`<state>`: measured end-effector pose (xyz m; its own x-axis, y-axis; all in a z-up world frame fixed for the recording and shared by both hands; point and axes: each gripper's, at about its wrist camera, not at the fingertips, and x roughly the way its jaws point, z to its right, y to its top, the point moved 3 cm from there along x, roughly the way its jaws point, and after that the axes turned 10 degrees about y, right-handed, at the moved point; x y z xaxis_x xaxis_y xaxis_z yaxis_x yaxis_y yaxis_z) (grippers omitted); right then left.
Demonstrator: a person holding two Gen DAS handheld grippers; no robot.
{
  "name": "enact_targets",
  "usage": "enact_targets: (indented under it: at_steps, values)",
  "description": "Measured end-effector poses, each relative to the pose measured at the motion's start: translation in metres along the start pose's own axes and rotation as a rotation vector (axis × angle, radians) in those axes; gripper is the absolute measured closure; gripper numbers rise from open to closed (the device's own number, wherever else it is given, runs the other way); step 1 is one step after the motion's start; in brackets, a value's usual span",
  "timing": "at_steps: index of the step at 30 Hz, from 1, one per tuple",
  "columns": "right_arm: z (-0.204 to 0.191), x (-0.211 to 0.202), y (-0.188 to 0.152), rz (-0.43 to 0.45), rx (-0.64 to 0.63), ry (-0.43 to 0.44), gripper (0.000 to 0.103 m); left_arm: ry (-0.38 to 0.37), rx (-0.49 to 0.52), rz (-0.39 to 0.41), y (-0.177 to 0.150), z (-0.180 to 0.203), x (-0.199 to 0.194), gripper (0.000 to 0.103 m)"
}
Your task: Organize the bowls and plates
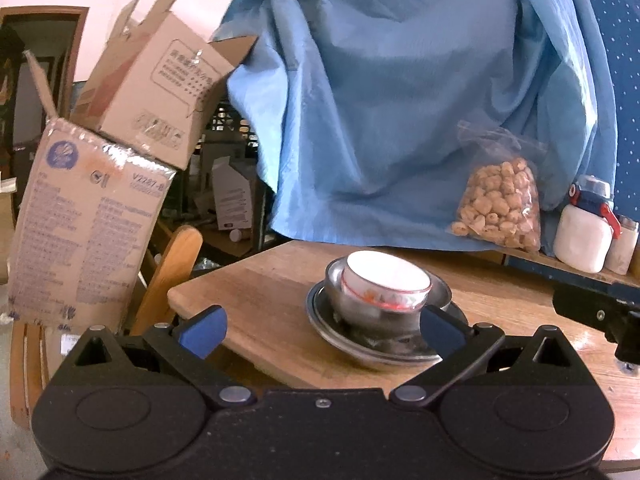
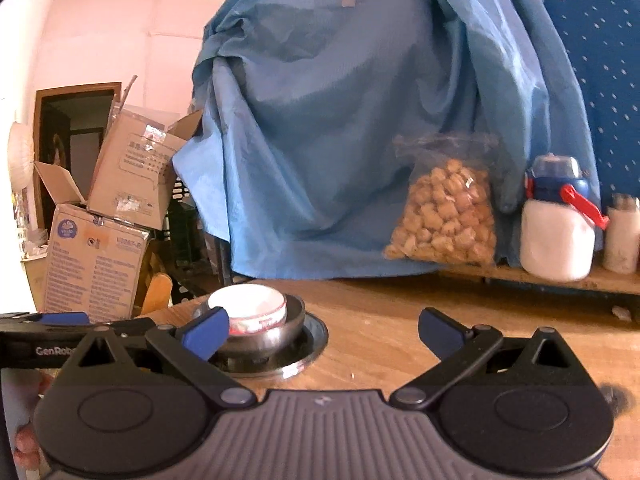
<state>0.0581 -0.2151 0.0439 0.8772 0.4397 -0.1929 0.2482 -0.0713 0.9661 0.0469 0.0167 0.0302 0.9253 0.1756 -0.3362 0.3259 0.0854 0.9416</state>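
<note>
Left gripper nearest, jaws spread wide, nothing held. Right gripper likewise spread, empty. Just past them on the table: plate, steel bowl on it, white bowl nested inside. Behind: snack bag, jar, blue cloth.

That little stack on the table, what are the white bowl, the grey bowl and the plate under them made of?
White bowl: looks like glazed ceramic, opaque with a red painted band. Grey bowl and plate: apparently stainless steel, since both are shiny and mirror their surroundings. Table: light wood with visible grain.
</note>
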Motion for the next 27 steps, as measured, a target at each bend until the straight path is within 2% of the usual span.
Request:
enact_targets:
  at_steps: [13, 27]
  values:
    - [0.01, -0.016, -0.036, -0.011, 0.082, -0.09, 0.0, 0.003, 0.006, -0.014, -0.024, -0.005, -0.013, 0.001]
    - [0.02, -0.018, -0.048, -0.022, 0.116, -0.098, 0.0, 0.007, 0.016, -0.046, -0.035, -0.001, -0.004, 0.001]
